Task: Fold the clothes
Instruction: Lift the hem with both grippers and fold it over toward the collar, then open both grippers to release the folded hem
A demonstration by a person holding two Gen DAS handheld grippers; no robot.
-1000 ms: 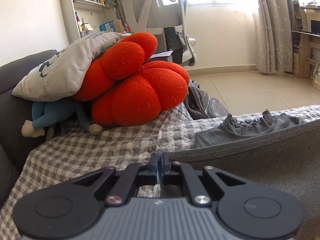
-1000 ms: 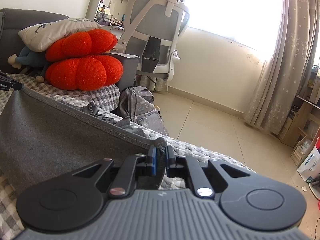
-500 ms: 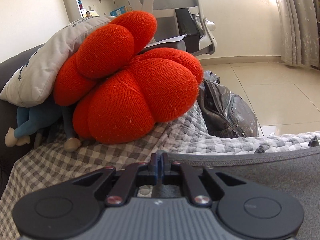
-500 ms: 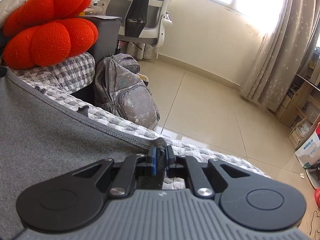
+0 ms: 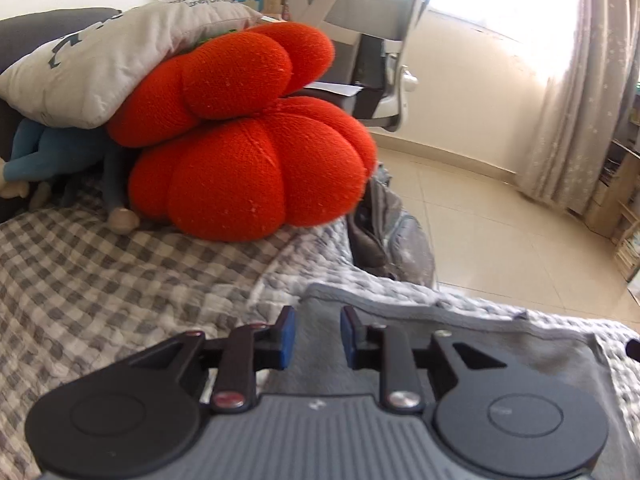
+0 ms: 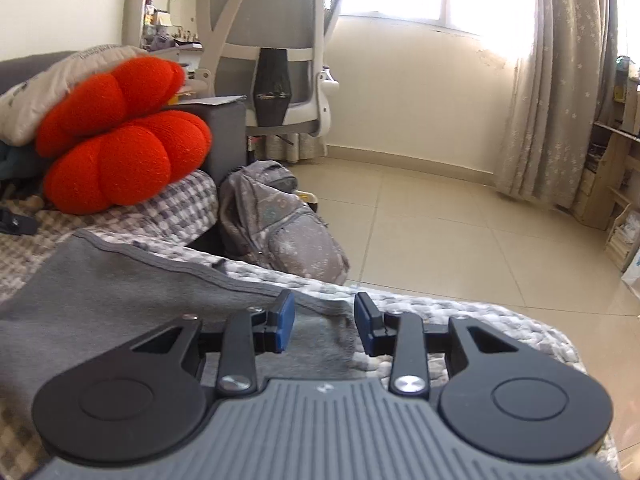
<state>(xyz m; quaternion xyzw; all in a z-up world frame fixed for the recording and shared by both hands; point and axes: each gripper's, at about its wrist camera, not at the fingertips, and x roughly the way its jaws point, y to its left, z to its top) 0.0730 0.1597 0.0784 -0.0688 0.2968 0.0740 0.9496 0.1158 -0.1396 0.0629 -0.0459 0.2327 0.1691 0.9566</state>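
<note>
Left gripper (image 5: 316, 336) and right gripper (image 6: 325, 328): jaws opening, fingers spread, pads clear of the grey garment (image 6: 120, 292) lying flat on the checked blanket (image 5: 100, 280).

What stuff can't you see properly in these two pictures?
- Grey garment: its near part is hidden behind the right gripper in the right wrist view, so its shape is unclear.
- Blue stuffed toy: mostly buried under the grey pillow and red cushion, left wrist view.
- Pillow print: too blurred to read.
- Shelf items: too small, right wrist view.
</note>
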